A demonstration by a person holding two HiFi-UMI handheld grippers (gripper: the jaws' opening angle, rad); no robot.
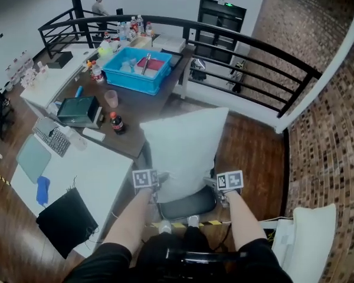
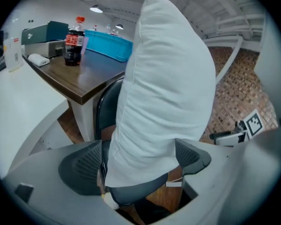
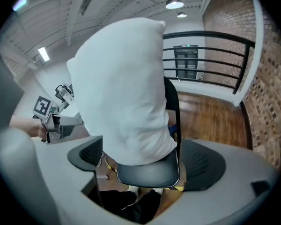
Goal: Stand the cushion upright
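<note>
Left claw [image 1: 155,187], right claw [image 1: 217,186] flank cushion [image 1: 186,149]

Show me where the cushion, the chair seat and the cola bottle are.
cushion [image 1: 186,149], head view, middle of its face
chair seat [image 1: 189,207], head view, bare front part
cola bottle [image 1: 117,124], head view, its body

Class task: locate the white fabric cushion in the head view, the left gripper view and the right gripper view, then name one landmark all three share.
Head view: the white fabric cushion stands at the centre.
Left gripper view: the cushion fills the middle, top to lower centre.
Right gripper view: the cushion sits centre-left.
Shared landmark: the dark chair seat under it.
</note>
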